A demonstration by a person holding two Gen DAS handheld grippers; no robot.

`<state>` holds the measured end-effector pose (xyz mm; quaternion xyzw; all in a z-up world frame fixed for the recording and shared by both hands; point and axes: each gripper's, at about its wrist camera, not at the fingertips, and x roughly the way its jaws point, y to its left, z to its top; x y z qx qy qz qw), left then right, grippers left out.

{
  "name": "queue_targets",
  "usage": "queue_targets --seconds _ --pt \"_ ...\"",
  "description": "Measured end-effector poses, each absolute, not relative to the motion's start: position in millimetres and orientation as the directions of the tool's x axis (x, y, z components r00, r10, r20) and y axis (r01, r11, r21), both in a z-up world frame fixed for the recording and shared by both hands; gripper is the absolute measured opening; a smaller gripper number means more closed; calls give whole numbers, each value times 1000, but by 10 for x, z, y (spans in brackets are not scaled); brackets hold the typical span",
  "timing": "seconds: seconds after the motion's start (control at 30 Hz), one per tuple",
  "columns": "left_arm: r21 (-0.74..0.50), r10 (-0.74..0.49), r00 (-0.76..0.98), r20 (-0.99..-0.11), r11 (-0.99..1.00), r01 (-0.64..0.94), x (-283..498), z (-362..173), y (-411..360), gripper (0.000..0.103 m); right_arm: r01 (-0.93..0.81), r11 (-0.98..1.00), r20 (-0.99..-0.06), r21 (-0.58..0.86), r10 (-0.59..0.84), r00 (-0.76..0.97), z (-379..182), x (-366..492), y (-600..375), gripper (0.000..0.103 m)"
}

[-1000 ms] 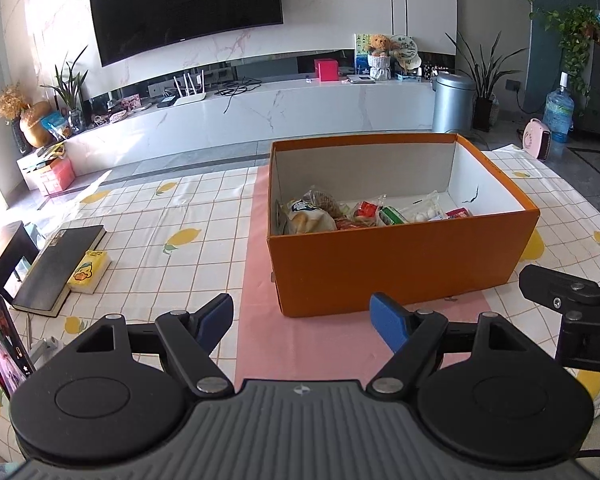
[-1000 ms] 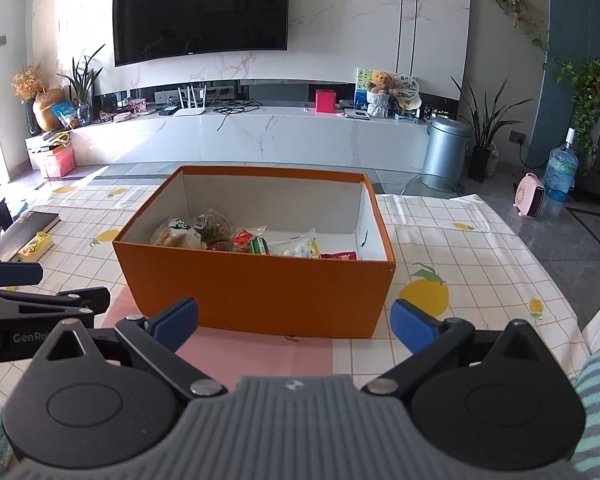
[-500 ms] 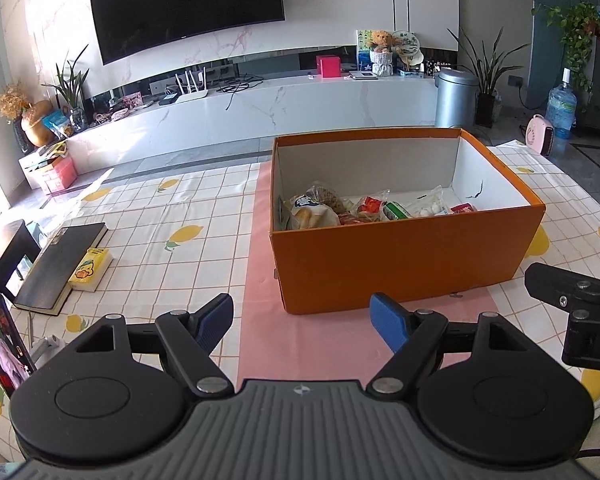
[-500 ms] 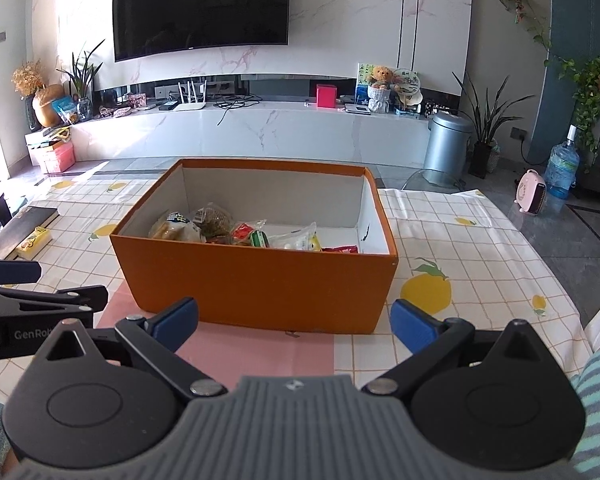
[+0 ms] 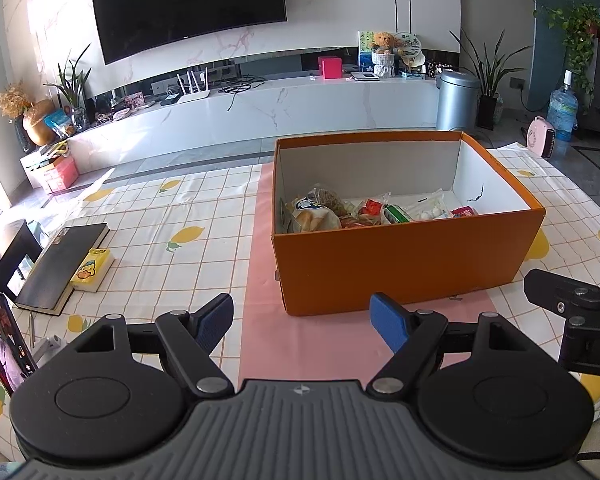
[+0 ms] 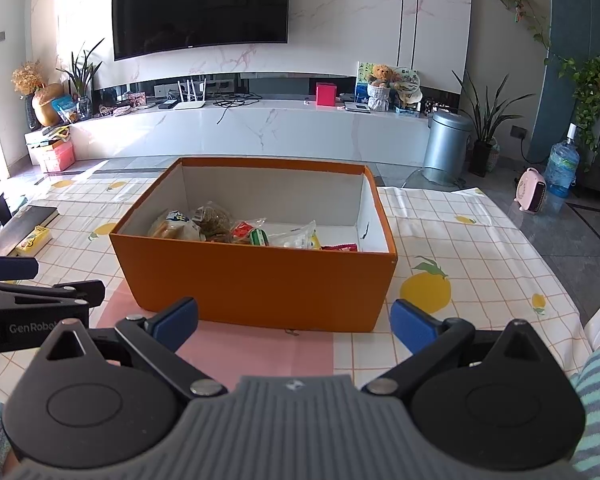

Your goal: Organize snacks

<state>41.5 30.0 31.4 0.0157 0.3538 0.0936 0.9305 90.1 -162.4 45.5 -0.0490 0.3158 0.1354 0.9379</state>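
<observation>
Nearest to the cameras, the left gripper (image 5: pixel 302 316) and the right gripper (image 6: pixel 294 318) both hover low over the pink mat (image 5: pixel 260 248), each with its blue fingers wide apart and nothing between them. Just beyond them the orange box (image 5: pixel 404 264) stands on this mat, on the checked tablecloth (image 5: pixel 160 216), and the snacks (image 5: pixel 364 214) lie together inside it along the near wall. To the left of the box, well apart, a black book (image 5: pixel 58 264) and a yellow packet (image 5: pixel 92 270) lie touching each other, and far behind is the white TV bench (image 6: pixel 260 128).
</observation>
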Motion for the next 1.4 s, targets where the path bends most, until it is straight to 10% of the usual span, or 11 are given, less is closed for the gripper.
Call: queue_targets --seconds 1.4 --pt "95 191 731 -655 981 -171 395 351 333 91 -276 961 -613 -11 212 761 441 918 -1617 99"
